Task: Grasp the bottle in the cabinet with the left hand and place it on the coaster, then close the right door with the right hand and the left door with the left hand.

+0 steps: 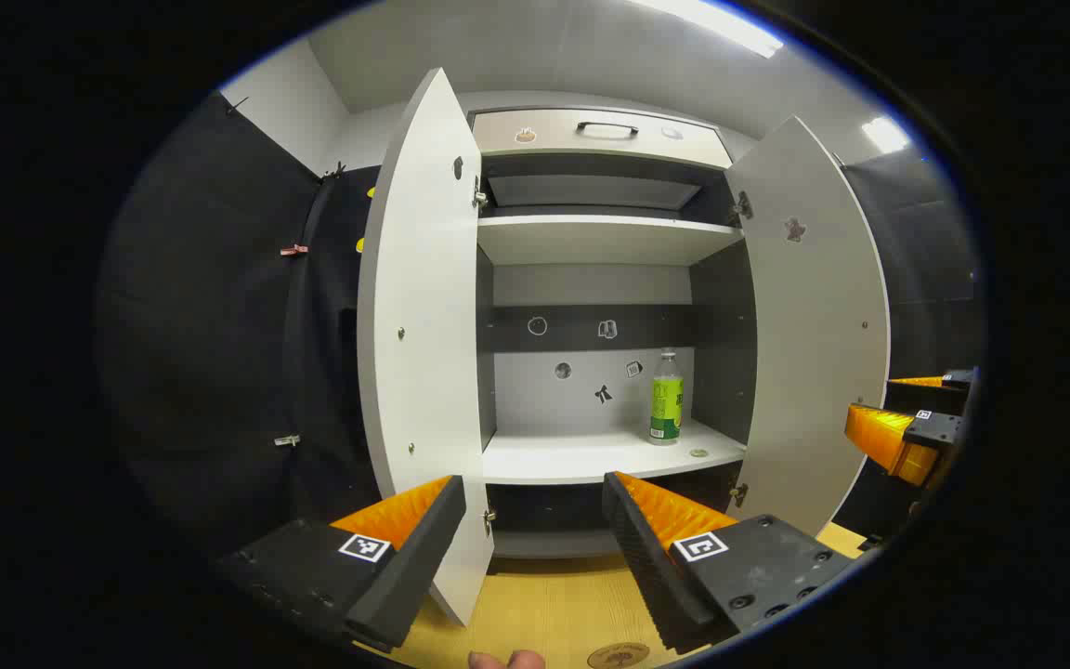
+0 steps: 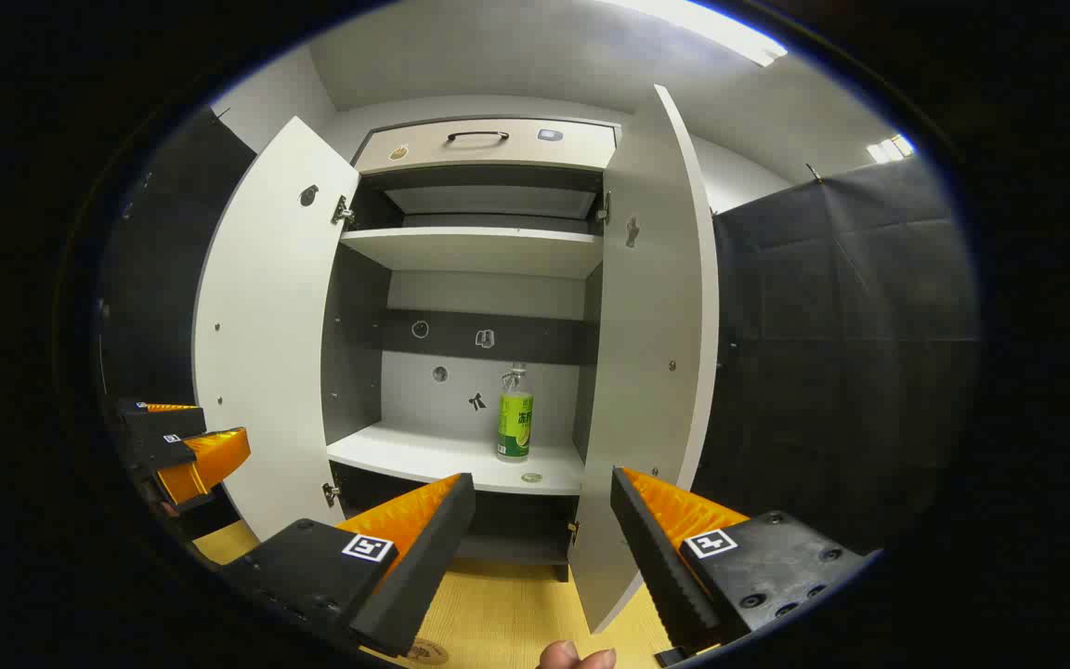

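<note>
A clear bottle (image 1: 666, 398) with a green label stands upright on the right side of the cabinet's lower shelf (image 1: 581, 455), also seen as the bottle (image 2: 515, 415) in the right gripper view. Both white doors stand wide open: left door (image 1: 419, 325), right door (image 1: 814, 325); left door (image 2: 266, 344), right door (image 2: 656, 344). My left gripper (image 1: 535, 520) is open and empty, well short of the shelf. My right gripper (image 2: 544, 530) is open too, facing the cabinet. A round brown coaster (image 1: 617, 656) lies on the wooden table at the bottom edge.
The right gripper (image 1: 906, 432) hangs beyond the right door's edge; the left gripper (image 2: 182, 446) sits outside the left door. A drawer with a black handle (image 1: 605, 130) tops the cabinet. A small round disc (image 1: 699, 453) lies near the bottle. Fingertips (image 1: 507, 660) peek in below.
</note>
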{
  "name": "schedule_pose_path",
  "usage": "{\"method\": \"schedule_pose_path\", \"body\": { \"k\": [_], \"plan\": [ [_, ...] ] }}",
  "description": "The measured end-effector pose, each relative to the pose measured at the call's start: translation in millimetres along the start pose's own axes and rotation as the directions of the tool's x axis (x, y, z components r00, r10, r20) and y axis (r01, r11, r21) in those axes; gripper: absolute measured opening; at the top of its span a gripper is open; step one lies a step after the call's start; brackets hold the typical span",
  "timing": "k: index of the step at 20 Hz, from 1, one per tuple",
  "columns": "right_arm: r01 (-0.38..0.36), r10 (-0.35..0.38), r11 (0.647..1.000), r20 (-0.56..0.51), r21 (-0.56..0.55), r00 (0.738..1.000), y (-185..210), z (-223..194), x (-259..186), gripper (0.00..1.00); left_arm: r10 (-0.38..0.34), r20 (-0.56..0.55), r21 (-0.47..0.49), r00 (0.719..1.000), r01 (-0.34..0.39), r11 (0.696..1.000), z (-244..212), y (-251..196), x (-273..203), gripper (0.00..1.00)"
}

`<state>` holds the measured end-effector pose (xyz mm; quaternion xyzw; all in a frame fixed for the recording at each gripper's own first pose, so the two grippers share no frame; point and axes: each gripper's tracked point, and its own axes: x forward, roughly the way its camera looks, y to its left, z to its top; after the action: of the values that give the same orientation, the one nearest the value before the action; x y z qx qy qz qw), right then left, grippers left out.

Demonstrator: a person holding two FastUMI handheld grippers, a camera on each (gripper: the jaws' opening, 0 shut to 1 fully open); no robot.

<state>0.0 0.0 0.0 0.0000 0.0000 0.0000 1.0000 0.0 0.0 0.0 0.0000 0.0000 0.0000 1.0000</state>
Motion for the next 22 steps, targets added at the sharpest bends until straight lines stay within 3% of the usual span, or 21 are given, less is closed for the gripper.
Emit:
{"method": "schedule_pose_path", "body": {
  "k": [22],
  "plan": [
    [0.021,-0.021,0.999,-0.004,0.026,1.000,-21,3,1,0.97,-0.037,0.004,0.002,0.999,0.037,0.999,7,-27,11,0.95]
  ]
}}
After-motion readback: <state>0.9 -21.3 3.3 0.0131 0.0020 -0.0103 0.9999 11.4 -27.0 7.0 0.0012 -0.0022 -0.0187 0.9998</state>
